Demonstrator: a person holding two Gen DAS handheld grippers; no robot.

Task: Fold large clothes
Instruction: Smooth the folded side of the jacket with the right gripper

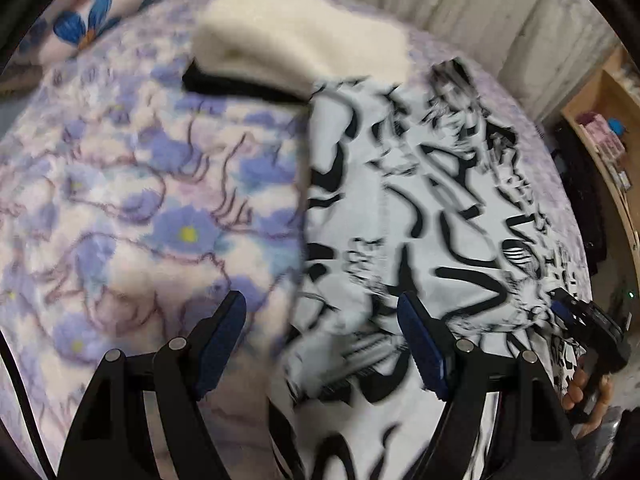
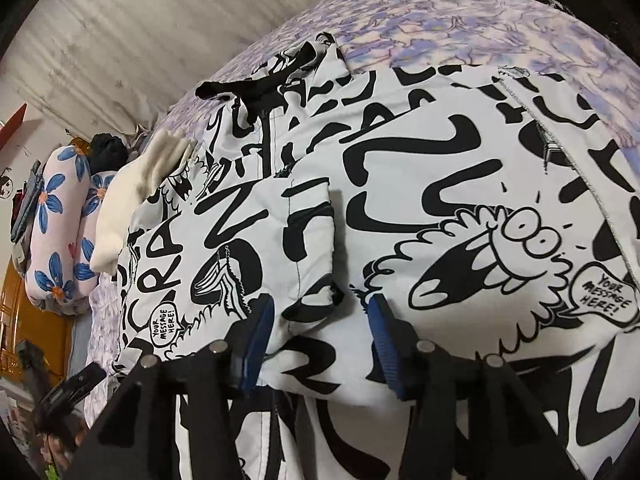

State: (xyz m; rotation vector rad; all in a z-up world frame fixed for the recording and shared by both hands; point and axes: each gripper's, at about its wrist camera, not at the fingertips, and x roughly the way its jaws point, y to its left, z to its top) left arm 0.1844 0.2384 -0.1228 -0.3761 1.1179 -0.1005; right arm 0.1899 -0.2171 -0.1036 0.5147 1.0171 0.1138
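The right claw [image 2: 320,320] sits at the bottom centre of its frame, jaws parted around a folded flap of the black-and-white printed jacket [image 2: 400,200], seemingly not pinching it. The left claw [image 1: 320,340] gapes wide and empty over the jacket's blurred left edge. The jacket lies spread on the purple flowered bedspread [image 1: 120,200].

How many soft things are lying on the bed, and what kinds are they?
Black-and-white graffiti-print jacket: 1
Cream fleece garment: 1
Blue-flower pillows: 2
Total: 4, all on the purple floral blanket.
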